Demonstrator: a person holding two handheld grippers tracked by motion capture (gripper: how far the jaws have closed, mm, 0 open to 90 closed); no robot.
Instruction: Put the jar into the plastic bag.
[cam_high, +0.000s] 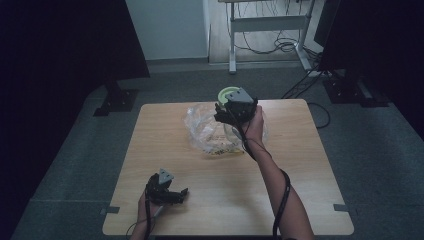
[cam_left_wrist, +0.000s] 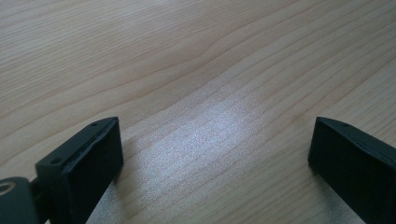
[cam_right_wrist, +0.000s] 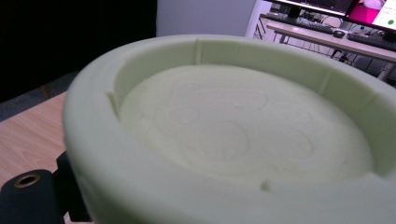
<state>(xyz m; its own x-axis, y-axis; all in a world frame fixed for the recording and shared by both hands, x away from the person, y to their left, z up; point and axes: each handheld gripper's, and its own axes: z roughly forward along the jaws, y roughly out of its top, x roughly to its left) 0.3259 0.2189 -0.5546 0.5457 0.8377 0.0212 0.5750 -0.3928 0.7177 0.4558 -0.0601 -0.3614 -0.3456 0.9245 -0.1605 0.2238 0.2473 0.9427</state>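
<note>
A pale green round lid (cam_high: 227, 93) is held up over the far middle of the wooden table (cam_high: 150, 150), with my right gripper (cam_high: 231, 106) shut on it. Seen up close in the right gripper view, the lid (cam_right_wrist: 224, 130) has a raised rim and faint embossed circles, and it hides the jaws. Below it a crumpled clear plastic bag (cam_high: 202, 131) lies on the table with something clear and rounded inside. My left gripper (cam_high: 181, 194) rests near the front left edge. In its own view the left gripper (cam_left_wrist: 215, 158) is open, with bare wood between its fingers (cam_left_wrist: 88, 163).
A dark curtain and a stand foot (cam_high: 117, 100) are at the far left. At the back there is a desk frame with cables (cam_high: 270, 45). Tape marks (cam_high: 341, 207) sit at the table's front corners.
</note>
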